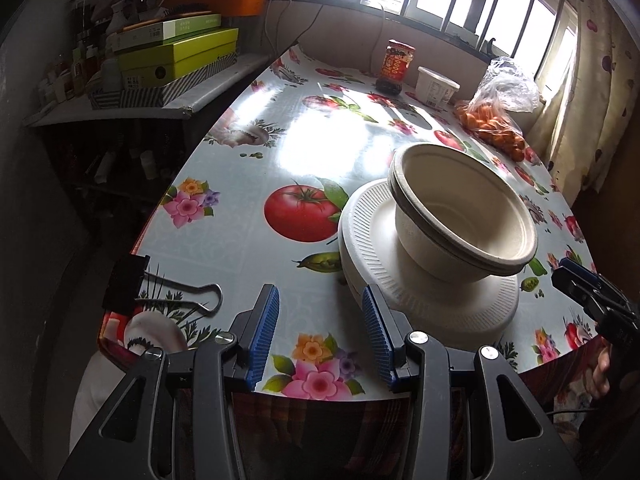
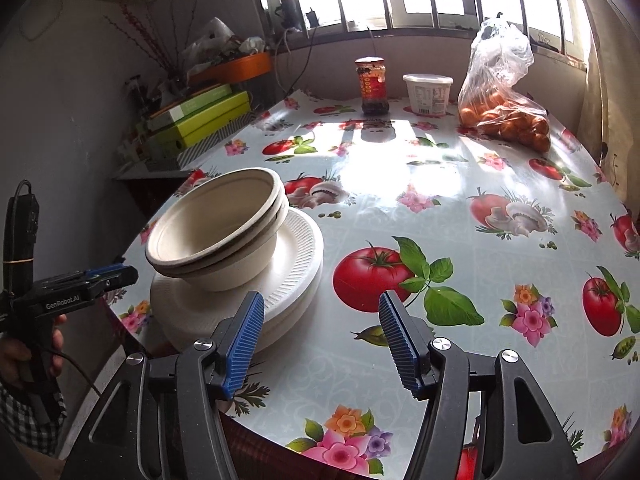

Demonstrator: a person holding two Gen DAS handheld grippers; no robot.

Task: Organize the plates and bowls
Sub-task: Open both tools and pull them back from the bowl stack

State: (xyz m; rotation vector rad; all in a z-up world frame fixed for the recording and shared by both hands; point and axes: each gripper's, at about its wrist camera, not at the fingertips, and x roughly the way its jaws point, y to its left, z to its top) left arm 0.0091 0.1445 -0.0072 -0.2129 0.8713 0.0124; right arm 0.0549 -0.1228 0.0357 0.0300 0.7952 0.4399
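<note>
Plates (image 1: 404, 280) sit stacked near the front edge of the table (image 1: 248, 168), which wears a glossy cloth printed with tomatoes and flowers. Two nested bowls (image 1: 460, 216) rest on the stack, tilted. A bag of oranges (image 2: 504, 116), a white tub (image 2: 427, 94) and a jar (image 2: 372, 84) stand at the far side by the window. Both the left tongs (image 1: 320, 340) and right tongs (image 2: 320, 344) gape apart, nothing between their blue pads, low over the table edge on either side of the stack.
</note>
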